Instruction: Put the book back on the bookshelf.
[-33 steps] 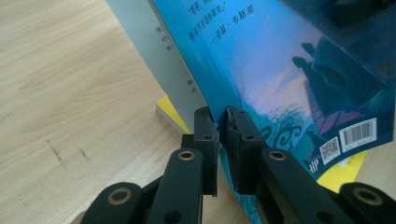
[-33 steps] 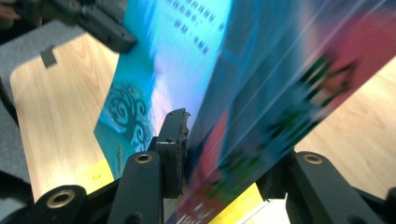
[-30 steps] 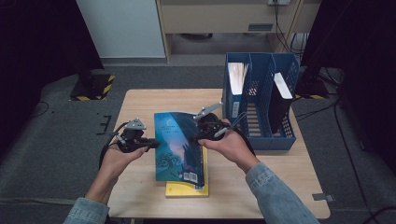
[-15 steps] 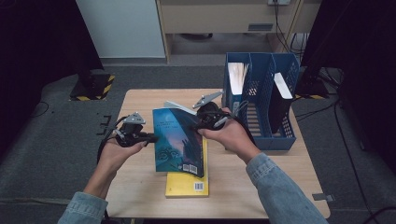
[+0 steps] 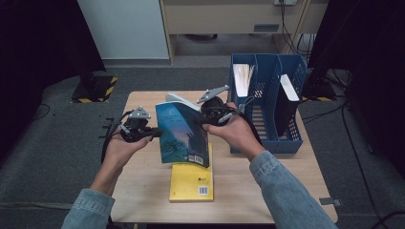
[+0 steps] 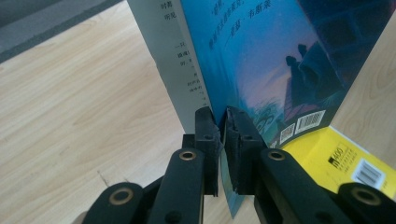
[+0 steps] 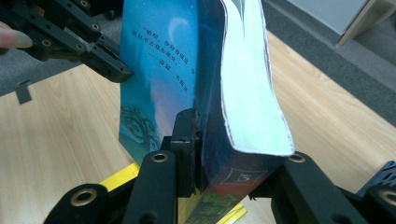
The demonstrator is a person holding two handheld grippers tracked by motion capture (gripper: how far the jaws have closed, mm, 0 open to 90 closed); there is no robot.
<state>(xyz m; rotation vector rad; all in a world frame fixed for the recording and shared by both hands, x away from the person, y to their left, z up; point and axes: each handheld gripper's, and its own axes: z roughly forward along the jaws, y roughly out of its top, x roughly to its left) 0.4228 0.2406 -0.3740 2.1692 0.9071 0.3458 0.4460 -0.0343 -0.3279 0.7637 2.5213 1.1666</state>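
High view: the blue book [image 5: 184, 133] is lifted off the table [image 5: 143, 171], above the yellow book [image 5: 192, 180], not yet in the blue file rack [image 5: 267, 109]. Left gripper view: left gripper [image 6: 223, 133] pinches its cover. Right gripper view: right gripper [image 7: 233, 140] clamps its spine.

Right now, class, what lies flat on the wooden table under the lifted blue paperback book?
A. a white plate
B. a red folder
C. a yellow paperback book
C: the yellow paperback book lies flat on the wooden table, below the blue paperback book held up by both grippers.
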